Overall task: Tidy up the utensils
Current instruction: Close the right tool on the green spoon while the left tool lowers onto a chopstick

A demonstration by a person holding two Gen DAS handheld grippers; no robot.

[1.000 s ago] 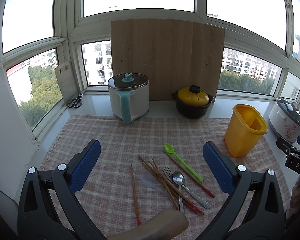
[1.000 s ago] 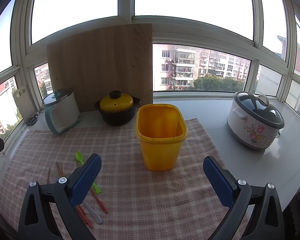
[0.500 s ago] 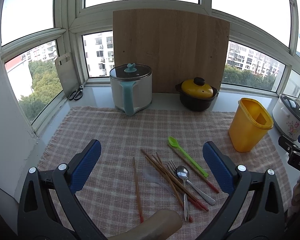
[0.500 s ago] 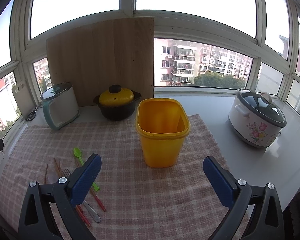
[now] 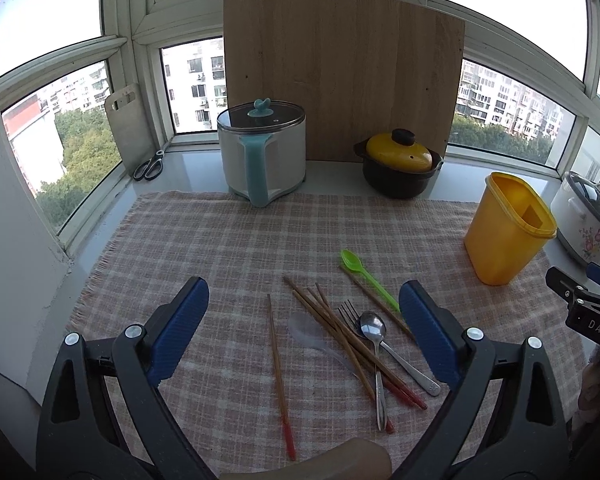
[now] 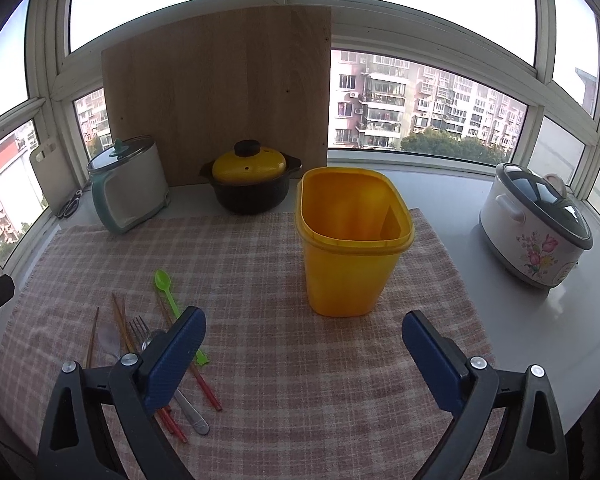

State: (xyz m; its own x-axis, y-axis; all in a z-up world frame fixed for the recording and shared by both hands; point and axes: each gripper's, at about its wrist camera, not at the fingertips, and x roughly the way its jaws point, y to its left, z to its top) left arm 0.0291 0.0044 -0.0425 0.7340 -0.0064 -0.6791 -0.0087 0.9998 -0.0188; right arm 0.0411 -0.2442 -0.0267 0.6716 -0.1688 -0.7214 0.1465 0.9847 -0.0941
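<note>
Left gripper (image 5: 302, 322), jaws wide and closing on nothing, hovers over scattered utensils (image 5: 356, 332) on the checked cloth (image 5: 220, 240). Right gripper (image 6: 302, 350), wide and empty, faces the yellow bin (image 6: 350, 264), right of them.

White sill counter (image 6: 452, 196) carrying a checked cloth (image 5: 236, 248). Behind the cloth: lidded white pot (image 5: 264, 156), yellow-lidded black casserole (image 5: 398, 166), scissors (image 5: 150, 166) at its left rear corner; floral cooker (image 6: 536, 224) to its right. On the cloth: yellow bin (image 6: 352, 240), loose utensils (image 5: 352, 332)
</note>
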